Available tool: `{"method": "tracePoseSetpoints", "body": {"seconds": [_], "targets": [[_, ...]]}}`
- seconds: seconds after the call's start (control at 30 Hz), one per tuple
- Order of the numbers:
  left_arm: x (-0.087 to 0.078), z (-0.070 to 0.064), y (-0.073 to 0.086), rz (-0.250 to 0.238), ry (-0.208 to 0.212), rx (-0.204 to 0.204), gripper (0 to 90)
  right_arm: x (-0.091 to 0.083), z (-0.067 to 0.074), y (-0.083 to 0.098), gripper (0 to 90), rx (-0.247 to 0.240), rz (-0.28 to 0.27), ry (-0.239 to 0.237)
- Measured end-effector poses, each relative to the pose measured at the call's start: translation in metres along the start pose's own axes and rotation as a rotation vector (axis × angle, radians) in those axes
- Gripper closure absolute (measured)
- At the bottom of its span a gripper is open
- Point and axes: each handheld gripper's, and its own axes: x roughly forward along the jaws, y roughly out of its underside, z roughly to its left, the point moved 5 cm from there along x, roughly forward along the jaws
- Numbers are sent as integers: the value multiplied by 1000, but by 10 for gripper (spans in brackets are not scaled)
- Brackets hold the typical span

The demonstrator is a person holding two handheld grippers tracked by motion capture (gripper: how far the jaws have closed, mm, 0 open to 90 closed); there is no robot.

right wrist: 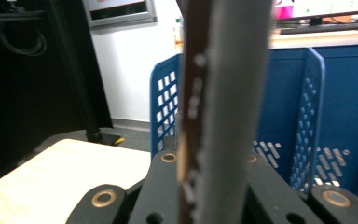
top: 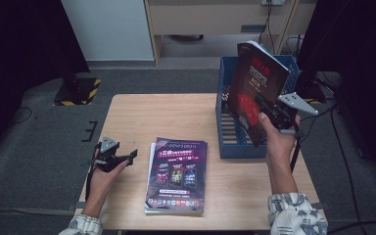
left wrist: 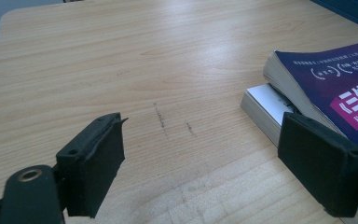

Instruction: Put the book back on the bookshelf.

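My right gripper [top: 270,115] is shut on the lower edge of a dark red book [top: 255,85], holding it upright and tilted over the blue file rack [top: 235,147] at the table's right. In the right gripper view the book's spine [right wrist: 219,93] rises between the jaws, with the rack's perforated dividers [right wrist: 307,107] behind it. My left gripper [top: 129,157] rests low at the table's left, open, jaws pointing toward a stack of purple-covered books [top: 176,176]. In the left gripper view the stack [left wrist: 326,88] lies just beyond the right jaw of the left gripper [left wrist: 205,140], nothing between the pads.
The wooden table [top: 152,117] has bare surface to the left of and behind the stack. A stand base with yellow-black stripes [top: 78,90] sits on the floor at back left. A wooden cabinet [top: 215,19] stands behind; cables [top: 342,147] trail on the floor at right.
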Motion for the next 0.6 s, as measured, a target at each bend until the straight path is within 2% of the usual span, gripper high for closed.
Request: {"method": "tracePoseSetpoints", "body": {"seconds": [0.03, 0.2, 0.47, 0.6], "targets": [[0, 0, 0, -1, 1, -2, 140, 1, 0, -2, 869, -10, -3, 14], [0, -1, 0, -1, 3, 0, 140, 4, 1, -4, 869, -5, -4, 18], [0, -1, 0, -1, 4, 0, 141, 25, 22, -3, 868, -5, 10, 17], [0, -1, 0, -2, 6, 1, 141, 36, 27, -2, 869, -19, 17, 27]]}}
